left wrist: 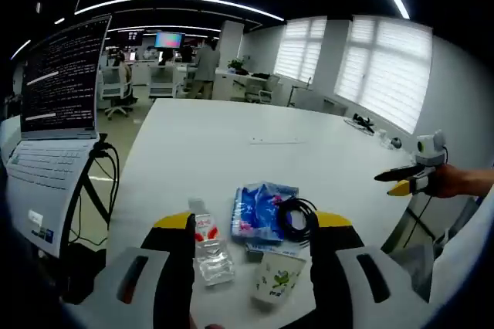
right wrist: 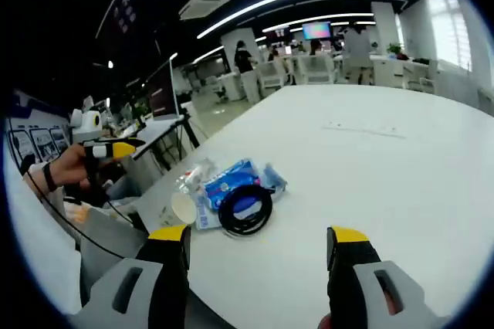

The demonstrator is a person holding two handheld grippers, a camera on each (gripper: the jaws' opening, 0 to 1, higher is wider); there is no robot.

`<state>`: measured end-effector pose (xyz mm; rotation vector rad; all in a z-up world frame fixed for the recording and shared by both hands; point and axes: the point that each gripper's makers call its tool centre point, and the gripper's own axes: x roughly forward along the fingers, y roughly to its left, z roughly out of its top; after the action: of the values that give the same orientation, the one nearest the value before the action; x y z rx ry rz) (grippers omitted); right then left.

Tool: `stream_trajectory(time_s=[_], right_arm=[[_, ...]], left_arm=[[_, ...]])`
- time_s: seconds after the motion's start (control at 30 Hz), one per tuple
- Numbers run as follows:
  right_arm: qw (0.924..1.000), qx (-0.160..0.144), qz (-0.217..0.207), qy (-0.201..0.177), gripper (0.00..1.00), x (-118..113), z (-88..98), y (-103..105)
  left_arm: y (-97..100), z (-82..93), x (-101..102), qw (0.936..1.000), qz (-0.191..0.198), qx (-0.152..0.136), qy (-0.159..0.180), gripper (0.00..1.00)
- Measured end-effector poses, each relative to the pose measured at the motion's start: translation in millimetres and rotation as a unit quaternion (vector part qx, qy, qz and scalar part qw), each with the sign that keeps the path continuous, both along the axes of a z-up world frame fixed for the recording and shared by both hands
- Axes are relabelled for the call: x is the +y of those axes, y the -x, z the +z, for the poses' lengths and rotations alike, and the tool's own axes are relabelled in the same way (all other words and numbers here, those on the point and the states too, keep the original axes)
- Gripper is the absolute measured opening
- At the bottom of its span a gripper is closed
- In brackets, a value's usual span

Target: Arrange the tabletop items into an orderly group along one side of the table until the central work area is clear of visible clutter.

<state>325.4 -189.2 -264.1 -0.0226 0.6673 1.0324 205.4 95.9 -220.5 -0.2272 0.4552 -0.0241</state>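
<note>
A wide white surface [left wrist: 255,159] carries a small cluster. A clear bottle [left wrist: 210,248] and paper cup [left wrist: 275,279] lie just beside the blue packet [left wrist: 258,209]. A coiled black cable [left wrist: 297,217] rests on that packet.

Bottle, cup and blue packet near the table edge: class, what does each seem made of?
Small clear bottle: likely plastic, glossy and see-through. White cup with green print: probably paper, matt. Blue packet: seemingly thin plastic film, crinkled and shiny.

The laptop screen [left wrist: 62,74] carries lines of white text, too small to read.
</note>
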Motion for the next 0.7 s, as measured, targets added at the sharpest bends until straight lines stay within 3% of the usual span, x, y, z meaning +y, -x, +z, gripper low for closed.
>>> stream_trajectory(time_s=[0.7], right_arm=[[0.9996,0.013,-0.027,-0.001,0.72,-11,-11.7,6]], left_arm=[[2.2,-11.7,-10,0.9991,-0.034,0.025,-0.006,0.58]])
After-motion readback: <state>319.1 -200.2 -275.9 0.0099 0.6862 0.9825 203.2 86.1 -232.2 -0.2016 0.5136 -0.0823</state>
